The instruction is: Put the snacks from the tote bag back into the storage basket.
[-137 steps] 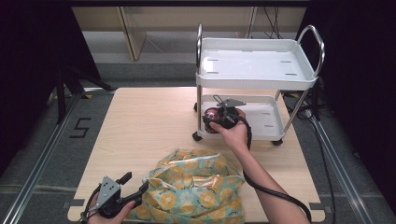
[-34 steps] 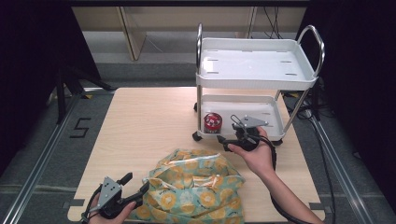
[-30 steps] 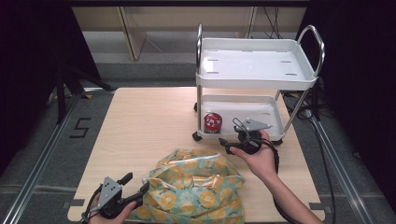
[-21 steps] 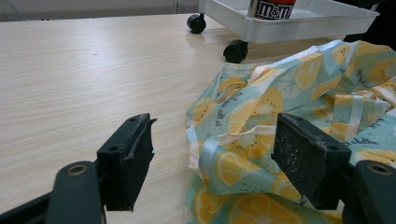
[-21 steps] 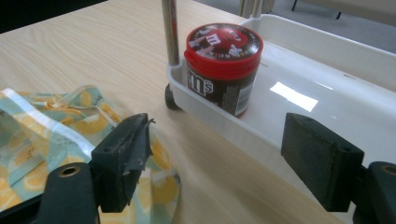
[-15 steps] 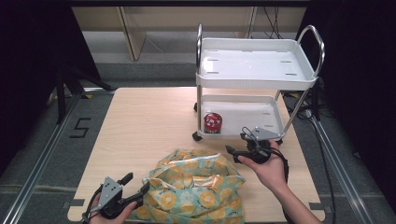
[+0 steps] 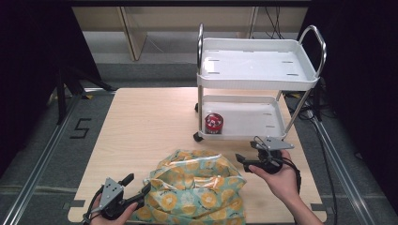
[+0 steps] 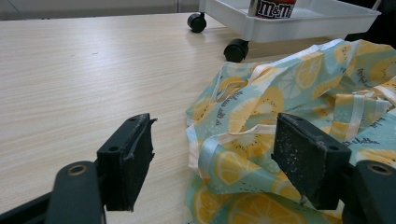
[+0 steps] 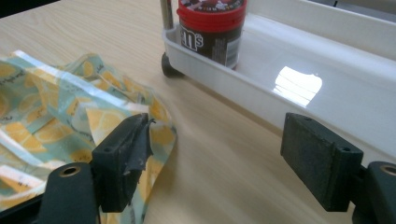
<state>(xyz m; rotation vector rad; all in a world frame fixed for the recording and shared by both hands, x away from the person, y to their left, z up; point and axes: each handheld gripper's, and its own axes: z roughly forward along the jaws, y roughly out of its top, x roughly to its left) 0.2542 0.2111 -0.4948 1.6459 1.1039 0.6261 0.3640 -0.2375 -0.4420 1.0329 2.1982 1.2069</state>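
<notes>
1. Your left gripper (image 7: 133, 194) is sitting at the near left corner of the table (image 7: 150, 117), just where it was a few seconds ago. Its jaws are standing wide apart and gripping nothing, with the left edge of the fruit-print bag (image 7: 197, 190) lying between and just past them in the left gripper view (image 8: 280, 140).

2. The bag is lying crumpled at the near middle of the table, and it is looking unchanged from the earlier pictures.

3. The red-lidded candy jar (image 7: 214, 123) is now standing upright on its own in the front left corner of the cart's lower tray (image 7: 253, 119). A few seconds ago your right gripper was over that corner of the tray; by about a second ago the jar was already standing free.

4. Your right gripper (image 7: 247, 159) is pulling back toward you: it is now hovering near the table's right edge, just beside the bag's right side and clear of the cart (image 7: 263, 70). Its jaws are spread wide and empty, and the right gripper view is showing the jar (image 9: 212, 28) well beyond them, with the bag's corner (image 9: 70, 112) behind the left jaw.
</notes>
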